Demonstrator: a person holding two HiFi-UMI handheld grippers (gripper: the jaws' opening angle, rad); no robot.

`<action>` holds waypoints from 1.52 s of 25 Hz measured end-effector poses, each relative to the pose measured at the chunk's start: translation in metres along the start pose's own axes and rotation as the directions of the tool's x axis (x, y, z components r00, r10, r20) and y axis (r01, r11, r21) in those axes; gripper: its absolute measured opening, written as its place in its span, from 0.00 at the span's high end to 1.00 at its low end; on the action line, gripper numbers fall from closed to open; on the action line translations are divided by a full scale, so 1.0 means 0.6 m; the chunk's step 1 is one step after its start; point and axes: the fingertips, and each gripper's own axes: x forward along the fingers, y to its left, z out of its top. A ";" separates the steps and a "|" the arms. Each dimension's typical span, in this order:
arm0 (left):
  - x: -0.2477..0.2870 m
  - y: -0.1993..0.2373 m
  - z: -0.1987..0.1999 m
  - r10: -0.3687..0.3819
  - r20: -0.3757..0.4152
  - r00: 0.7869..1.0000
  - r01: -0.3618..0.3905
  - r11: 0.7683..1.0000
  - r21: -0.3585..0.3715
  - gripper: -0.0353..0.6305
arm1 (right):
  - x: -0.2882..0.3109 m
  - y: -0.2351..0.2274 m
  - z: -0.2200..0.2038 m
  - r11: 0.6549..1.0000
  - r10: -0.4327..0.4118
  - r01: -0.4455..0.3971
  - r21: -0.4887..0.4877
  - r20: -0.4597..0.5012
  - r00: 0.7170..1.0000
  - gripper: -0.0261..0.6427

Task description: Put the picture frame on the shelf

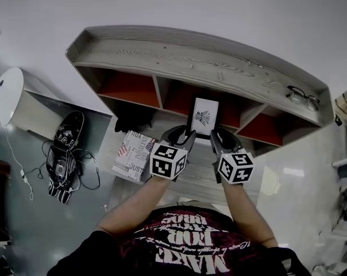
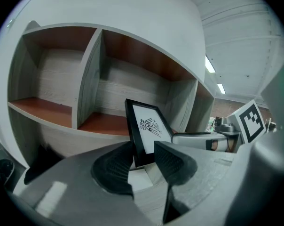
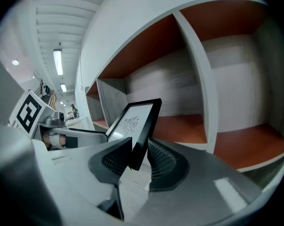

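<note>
The picture frame (image 1: pixel 205 117) is black with a white print and stands upright in front of the middle compartment of the grey wooden shelf (image 1: pixel 196 62). My left gripper (image 1: pixel 182 135) is shut on its left lower edge and my right gripper (image 1: pixel 218 140) is shut on its right lower edge. In the left gripper view the picture frame (image 2: pixel 149 126) rises from between the pads of my left gripper (image 2: pixel 144 157), with the shelf (image 2: pixel 90 79) behind. In the right gripper view the picture frame (image 3: pixel 135 124) leans between the pads of my right gripper (image 3: pixel 138 157), before the shelf (image 3: pixel 201 79).
A pair of glasses (image 1: pixel 304 96) lies on the shelf's top at the right. A printed box (image 1: pixel 133 154) sits on the floor left of my arms. Farther left lie a black skateboard-like object (image 1: pixel 64 151) with cables and a white round table (image 1: pixel 7 94).
</note>
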 end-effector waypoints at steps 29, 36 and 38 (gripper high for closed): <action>0.073 0.024 0.046 -0.078 -0.059 0.995 0.073 0.995 -0.072 0.74 | 0.045 -0.052 0.043 0.990 0.008 -0.007 0.140 -0.004 1.000 0.70; 0.010 0.020 0.063 -0.048 0.030 0.998 0.049 0.998 -0.026 0.74 | -0.002 -0.004 0.058 0.998 0.050 -0.052 0.033 0.056 0.997 0.75; -0.021 0.017 0.071 -0.036 0.071 0.997 0.036 0.999 -0.003 0.74 | -0.029 0.027 0.062 0.995 0.100 -0.099 -0.011 0.095 0.990 0.83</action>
